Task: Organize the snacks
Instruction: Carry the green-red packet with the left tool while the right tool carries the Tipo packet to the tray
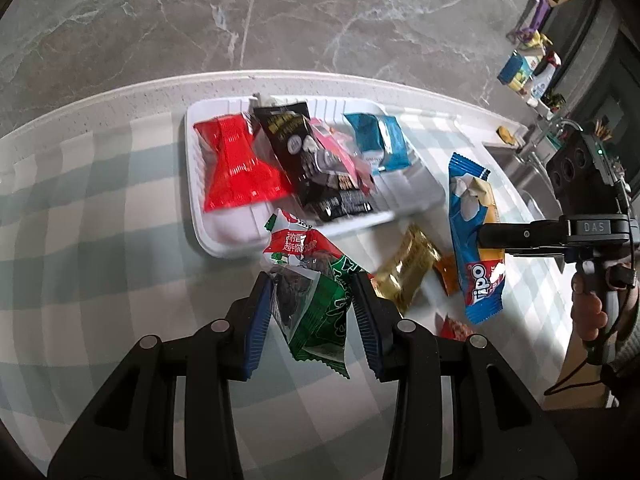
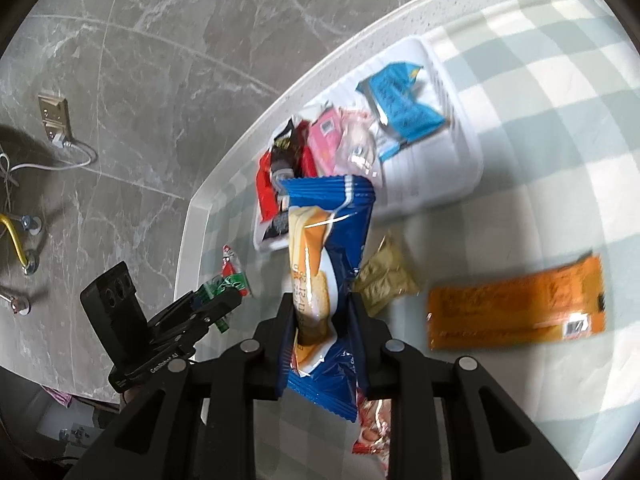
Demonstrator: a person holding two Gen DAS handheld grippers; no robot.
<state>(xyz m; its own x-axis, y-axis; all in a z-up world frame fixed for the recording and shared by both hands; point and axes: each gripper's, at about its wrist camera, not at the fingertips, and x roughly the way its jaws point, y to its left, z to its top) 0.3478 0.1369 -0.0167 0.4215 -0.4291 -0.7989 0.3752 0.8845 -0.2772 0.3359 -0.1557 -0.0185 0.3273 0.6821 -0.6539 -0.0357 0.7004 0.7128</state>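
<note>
- Left gripper (image 1: 312, 312) clamped on green pack (image 1: 308, 300); right gripper (image 2: 320, 332) clamped on Tipo pack (image 2: 328, 264).
- Ahead of both jaws: tray (image 1: 224, 236), already crowded.
- Risk: slick wrappers could slip, or overhang the rim.

Both the left gripper (image 1: 312, 280) and the right gripper (image 2: 320, 304) are matte black with round silver screws and ribbed blue pads (image 1: 258, 320), a bare hand (image 1: 592, 312) and black cable behind.

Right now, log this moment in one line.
left gripper: shut on green packet | right gripper: shut on blue packet | white tray: four packets
</note>
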